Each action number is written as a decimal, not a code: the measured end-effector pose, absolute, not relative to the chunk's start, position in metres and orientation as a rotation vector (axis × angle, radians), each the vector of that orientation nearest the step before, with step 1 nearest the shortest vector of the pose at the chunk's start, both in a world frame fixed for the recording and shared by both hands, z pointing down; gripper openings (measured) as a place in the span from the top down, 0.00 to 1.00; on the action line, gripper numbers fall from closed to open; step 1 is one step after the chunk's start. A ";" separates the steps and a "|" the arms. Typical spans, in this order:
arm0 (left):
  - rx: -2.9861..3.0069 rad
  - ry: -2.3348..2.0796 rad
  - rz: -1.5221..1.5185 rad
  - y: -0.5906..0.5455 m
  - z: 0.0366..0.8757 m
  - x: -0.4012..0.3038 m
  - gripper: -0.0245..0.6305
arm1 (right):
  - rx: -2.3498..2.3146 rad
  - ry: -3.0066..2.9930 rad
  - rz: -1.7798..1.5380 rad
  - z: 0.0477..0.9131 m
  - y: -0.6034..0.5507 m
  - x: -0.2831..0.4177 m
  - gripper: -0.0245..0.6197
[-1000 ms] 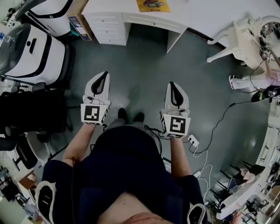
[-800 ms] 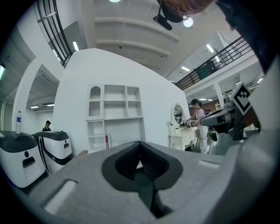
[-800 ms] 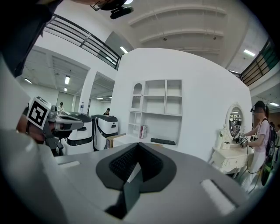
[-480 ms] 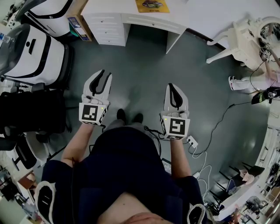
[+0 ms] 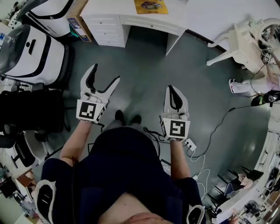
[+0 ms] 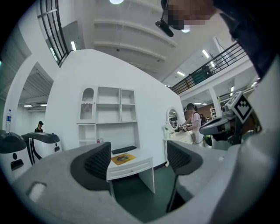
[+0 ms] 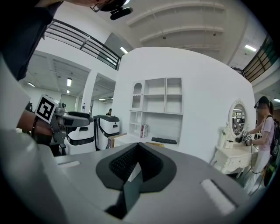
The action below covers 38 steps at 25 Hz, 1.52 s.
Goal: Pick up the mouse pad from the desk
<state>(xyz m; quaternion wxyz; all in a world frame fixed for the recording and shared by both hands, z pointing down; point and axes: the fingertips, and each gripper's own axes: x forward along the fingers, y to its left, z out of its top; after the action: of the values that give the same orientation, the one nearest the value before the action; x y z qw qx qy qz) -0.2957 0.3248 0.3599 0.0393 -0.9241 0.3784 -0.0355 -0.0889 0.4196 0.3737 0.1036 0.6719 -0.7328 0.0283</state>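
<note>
- grey-green floor [image 5: 144, 65]: open stretch between the person and the desk. bounded at left by machines and at right by a dressing table and cables.
- white curved wall with built-in shelf niches [image 6: 109, 113]: only the 2 gripper views show it. the head view looks too steeply down.
- white desk with drawers [image 5: 109, 8]: at the top edge of the head view, well apart from both grippers. the left gripper view shows its front edge and a leg [image 6: 131, 168].
- 2 white-and-black rounded machines [image 5: 35, 52]: left of the floor, also in the right gripper view [image 7: 107, 127].
- white ornate dressing table [image 5: 245, 39]: far right. its oval mirror [image 7: 237, 117] and a person standing at it [image 7: 264, 127] show only in the gripper views.
- left gripper [image 5: 106, 73]: jaws apart and opening, nothing held. in its own view [image 6: 139, 159] the distant desk shows through the gap.
- right gripper [image 5: 173, 89]: jaws together, nothing between them [image 7: 138, 162].
- black keyboard [image 6: 124, 150]: on the desk behind the pad. the head view cuts it off.
- yellow rectangular mouse pad [image 5: 151, 5]: flat on the desk top near the front edge, untouched, also seen between the left jaws [image 6: 123, 158].
- white power strip with cables [image 5: 189, 143]: on the floor just right of the right gripper.
</note>
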 end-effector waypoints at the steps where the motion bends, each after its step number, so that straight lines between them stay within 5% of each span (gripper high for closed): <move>1: -2.838 1.152 -0.112 0.323 0.360 -0.291 0.31 | 1.975 -2.172 0.084 0.374 0.420 -0.086 0.96; 14: -2.860 1.116 -0.111 0.252 0.363 -0.247 0.25 | 1.931 -2.196 0.079 0.381 0.378 -0.056 0.96; 38: -3.076 0.989 -0.207 -0.078 0.416 -0.145 0.22 | 1.958 -2.107 0.125 0.389 0.069 0.035 0.96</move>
<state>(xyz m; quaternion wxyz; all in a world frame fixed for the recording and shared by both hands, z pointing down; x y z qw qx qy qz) -0.1446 -0.0780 0.4157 -0.0482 -0.9489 0.3052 -0.0639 0.0349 0.0686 0.3888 0.1307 0.6742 -0.7256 0.0432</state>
